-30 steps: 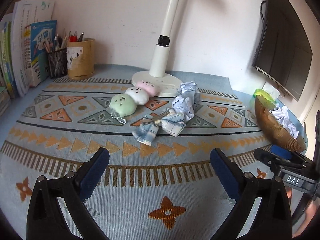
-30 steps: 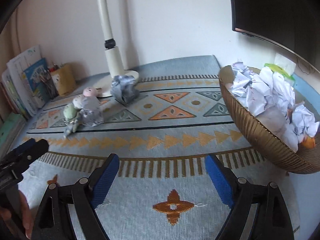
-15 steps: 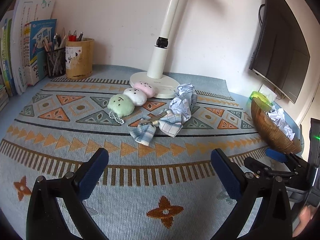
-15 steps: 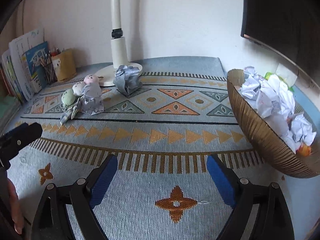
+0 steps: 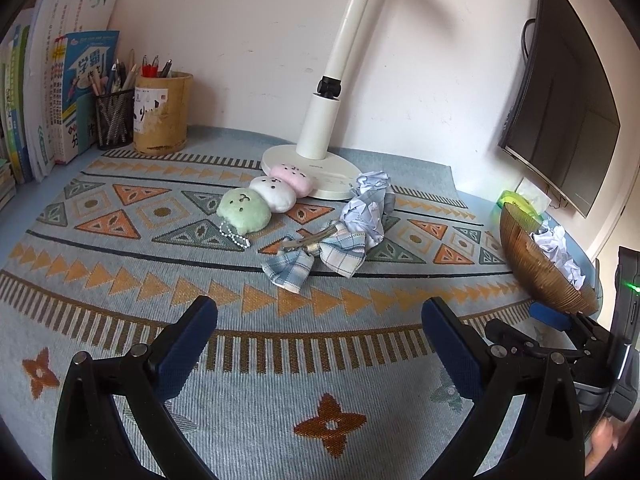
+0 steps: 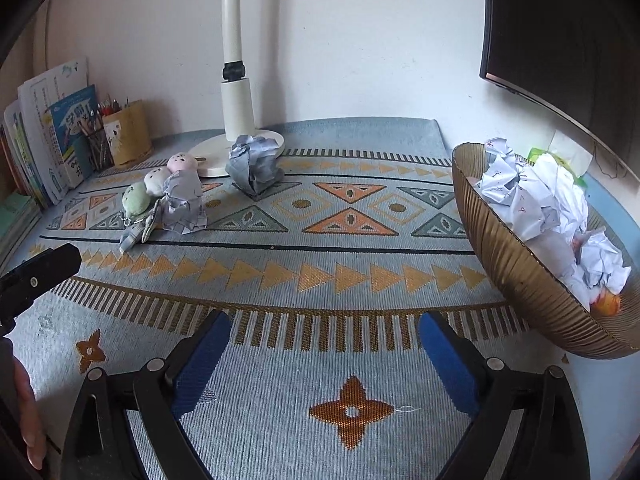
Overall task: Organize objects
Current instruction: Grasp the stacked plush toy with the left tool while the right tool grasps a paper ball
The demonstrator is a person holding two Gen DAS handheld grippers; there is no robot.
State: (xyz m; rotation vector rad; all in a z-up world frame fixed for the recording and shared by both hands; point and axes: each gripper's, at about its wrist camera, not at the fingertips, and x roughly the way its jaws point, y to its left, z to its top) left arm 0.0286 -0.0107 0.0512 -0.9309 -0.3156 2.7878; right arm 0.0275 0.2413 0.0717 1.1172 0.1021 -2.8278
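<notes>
Two crumpled paper balls (image 5: 366, 210) (image 6: 254, 164) lie on the patterned mat by the lamp base; the second (image 6: 182, 202) sits beside a plaid bow clip (image 5: 316, 258). A green, white and pink plush keychain (image 5: 264, 198) (image 6: 158, 188) lies left of them. A brown ribbed bowl (image 6: 520, 276) (image 5: 532, 264) at the right holds several paper balls. My left gripper (image 5: 318, 326) is open and empty, low over the mat's near part. My right gripper (image 6: 324, 340) is open and empty, left of the bowl.
A white lamp (image 5: 320, 136) (image 6: 236, 120) stands at the back centre. Pen holders (image 5: 158, 114) and books (image 5: 48, 92) line the back left. A dark monitor (image 5: 568, 108) (image 6: 560, 40) hangs at the right. The right gripper's body (image 5: 560, 344) shows beside the bowl.
Both grippers have drawn back and shifted view slightly leftward; the bowl sits farther right in each view. Both stay open and empty. Nothing on the mat moved.
</notes>
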